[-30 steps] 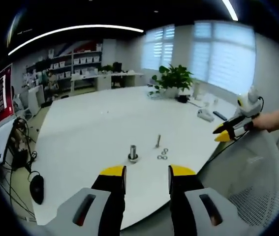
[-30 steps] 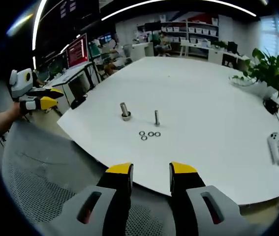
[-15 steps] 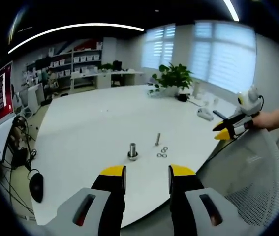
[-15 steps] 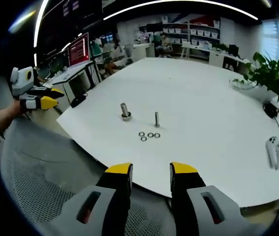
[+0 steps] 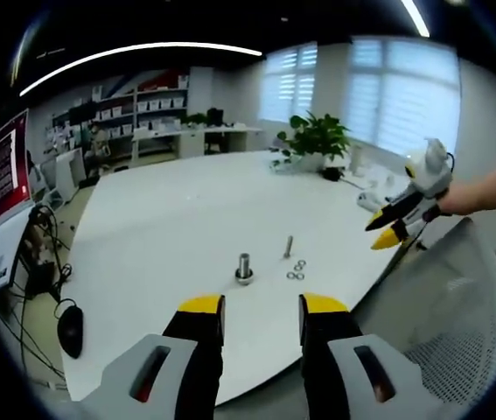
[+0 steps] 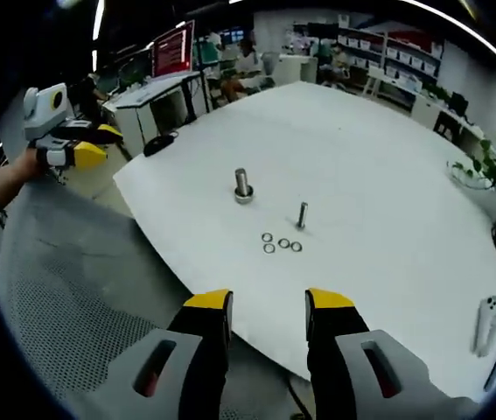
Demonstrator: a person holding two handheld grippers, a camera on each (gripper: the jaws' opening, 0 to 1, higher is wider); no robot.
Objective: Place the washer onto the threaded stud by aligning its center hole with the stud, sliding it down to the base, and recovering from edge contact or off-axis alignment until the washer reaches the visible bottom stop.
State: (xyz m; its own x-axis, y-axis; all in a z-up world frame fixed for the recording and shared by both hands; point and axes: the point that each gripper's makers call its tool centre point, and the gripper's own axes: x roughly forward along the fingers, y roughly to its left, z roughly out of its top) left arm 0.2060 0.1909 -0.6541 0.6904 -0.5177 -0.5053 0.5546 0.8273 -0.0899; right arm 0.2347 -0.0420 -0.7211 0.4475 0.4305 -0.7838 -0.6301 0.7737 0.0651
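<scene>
On the white table [image 5: 169, 227] stand a thick threaded stud on a round base [image 5: 245, 268] and a thin upright bolt [image 5: 288, 248]. Several small washers [image 5: 296, 270] lie beside them. In the right gripper view the stud [image 6: 242, 185], bolt [image 6: 302, 214] and washers [image 6: 280, 244] sit mid-table. My left gripper [image 5: 261, 306] is open and holds nothing, short of the table's near edge. My right gripper [image 6: 268, 302] is also open and holds nothing, over the table edge. Each gripper appears in the other's view: the right gripper [image 5: 394, 224] and the left gripper [image 6: 71, 143], each held in a hand.
A grey mesh chair back [image 5: 457, 324] stands between me and the table, also low left as mesh chair [image 6: 73, 297]. A potted plant [image 5: 316, 140] and white controllers [image 6: 487, 317] sit at the table's far side. Desks and monitors [image 6: 171, 52] lie beyond.
The right gripper has moved closer to the table and tilted, so stud and washers sit nearer in its view. In the left gripper view it has drifted left. The table parts have not moved.
</scene>
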